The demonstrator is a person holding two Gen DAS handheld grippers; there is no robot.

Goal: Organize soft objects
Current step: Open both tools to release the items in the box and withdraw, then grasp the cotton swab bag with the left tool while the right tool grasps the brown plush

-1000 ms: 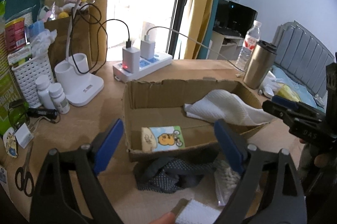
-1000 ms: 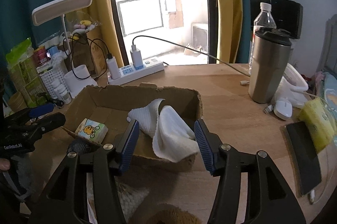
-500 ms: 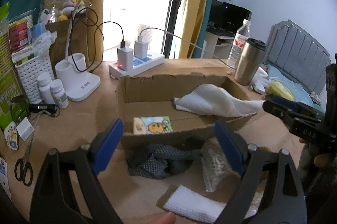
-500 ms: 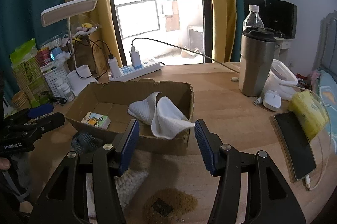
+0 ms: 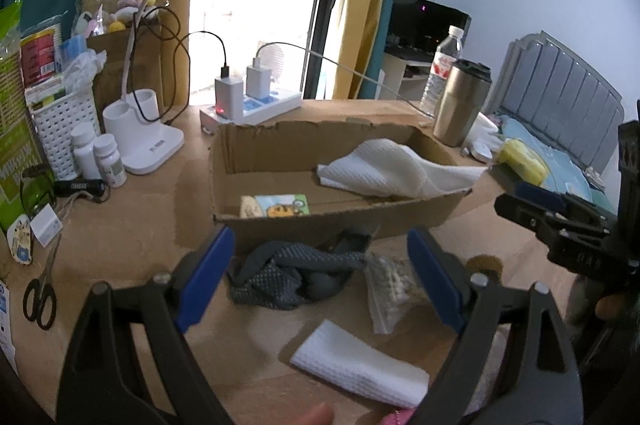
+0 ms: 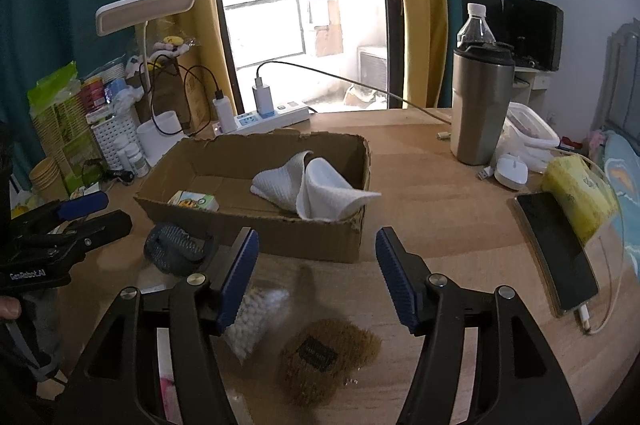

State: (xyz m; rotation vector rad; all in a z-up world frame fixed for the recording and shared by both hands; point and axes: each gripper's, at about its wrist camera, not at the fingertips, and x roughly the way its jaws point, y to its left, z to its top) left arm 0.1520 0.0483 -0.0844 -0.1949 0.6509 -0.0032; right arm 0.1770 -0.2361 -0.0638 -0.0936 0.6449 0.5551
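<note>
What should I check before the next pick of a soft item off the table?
1. Left gripper empty, jaws apart: ok.
2. Right gripper empty; its jaws have just been opening, nothing between them: ok.
3. Box has free floor: ok. Only a small pack and a white towel inside.
4. Towel fully in the box: not ok. One corner hangs over the near rim.
5. Dark cloth reachable: ok. It lies in front of the box, between the left fingers.
6. Brown pad soft enough to sort: cannot tell.
</note>
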